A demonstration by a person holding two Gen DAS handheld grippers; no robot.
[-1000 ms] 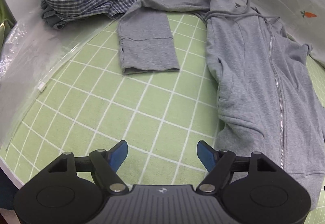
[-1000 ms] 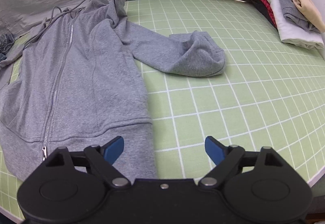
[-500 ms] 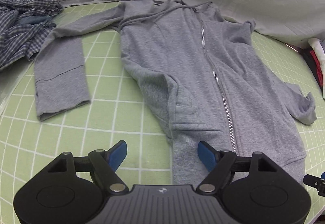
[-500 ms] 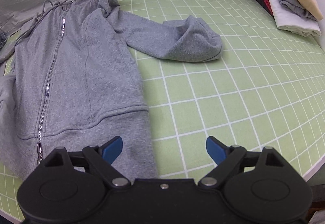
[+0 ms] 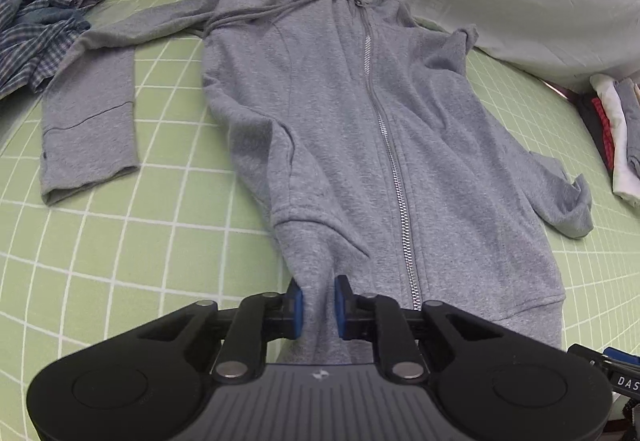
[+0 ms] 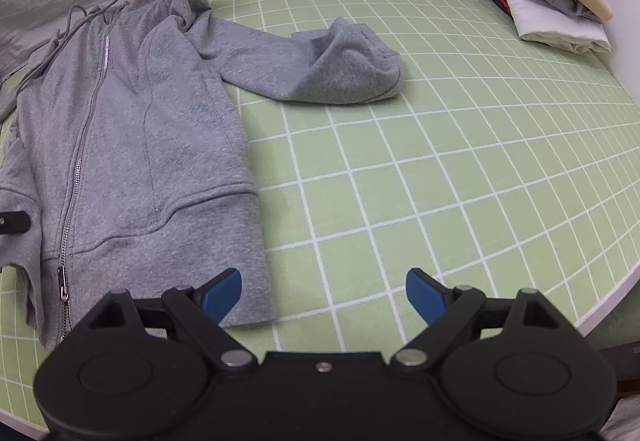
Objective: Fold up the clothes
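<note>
Since a second ago my left claw [image 5: 319,301] has swung from the bare mat onto the hoodie's [image 5: 360,145] hem, and its jaws, wide then, are closing with a bunched ridge of grey hem pinched between the blue pads; the right view has barely changed.

Left to right in the left view: a plaid shirt [image 5: 40,29] lies crumpled in the upper left; then the hoodie's flat sleeve [image 5: 88,129] runs down the left side; the hoodie fills the centre, face up and zipped, hood toward the top of the frame, spread on the green grid mat [image 5: 120,241]; a folded stack [image 5: 616,137] sits at the right edge.

In the right view the hoodie takes the left half, its other sleeve [image 6: 320,69] crumpled at centre; my right claw [image 6: 323,293] hangs with jaws wide and nothing between them, its left pad over the hem corner, its right pad over bare mat.

As I judge it, I am at the first grasp of the fold; one hem corner is taken, so next I should shift the right claw left, close on its corner, then deal with the sleeves.

Writing: only "DAS" on a tag at the lower right of the left view, cut off by the edge; the sheet [image 5: 480,1] behind carries a small carrot print, no words.
</note>
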